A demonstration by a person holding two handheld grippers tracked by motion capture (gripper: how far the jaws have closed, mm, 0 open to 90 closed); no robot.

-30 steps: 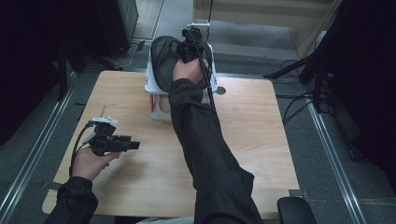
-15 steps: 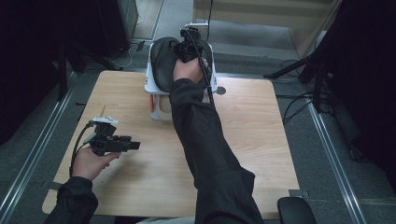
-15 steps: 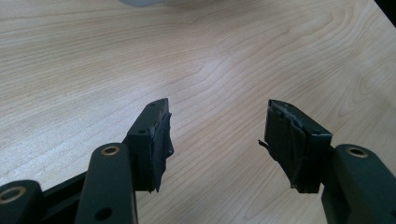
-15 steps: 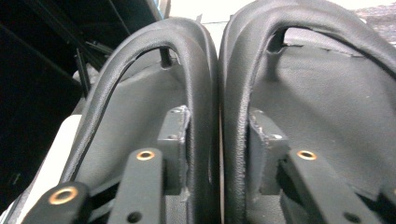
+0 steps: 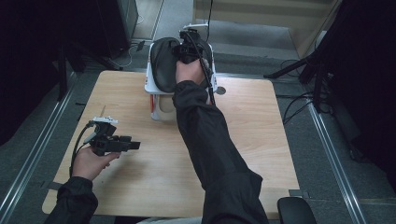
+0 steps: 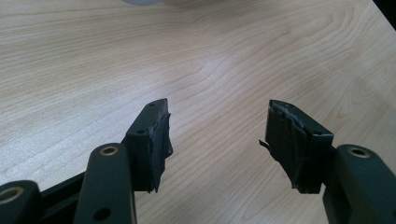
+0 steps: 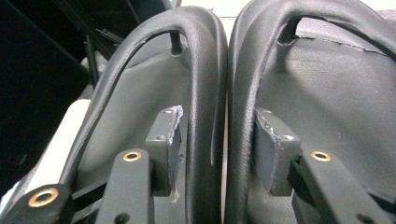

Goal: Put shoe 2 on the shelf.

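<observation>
High view: the right tongs (image 5: pixel 187 46) reach over the far edge of the counter (image 5: pixel 261 140) to a pair of black slippers (image 5: pixel 163 65) standing on edge in a white box (image 5: pixel 150 84). From here the jaw gap cannot be made out. The left tongs (image 5: pixel 133 145) hover near the left side of the counter, held in the person's left hand (image 5: pixel 91 161), well apart from the box.

Left gripper view: the left tongs (image 6: pixel 217 135) stand wide open over bare wood, nothing between the padded fingers (image 6: pixel 299 144) and nothing touched.

Right gripper view: the right tongs (image 7: pixel 217 140) straddle the two inner straps of the slippers (image 7: pixel 205 70), which press side by side between the jaws. The jaws have just been opening; the left pad (image 7: pixel 170 135) stands a little off its strap, while the right pad lies close against the other, so the grip looks released. This close view shows the slack that the high view hides.
</observation>
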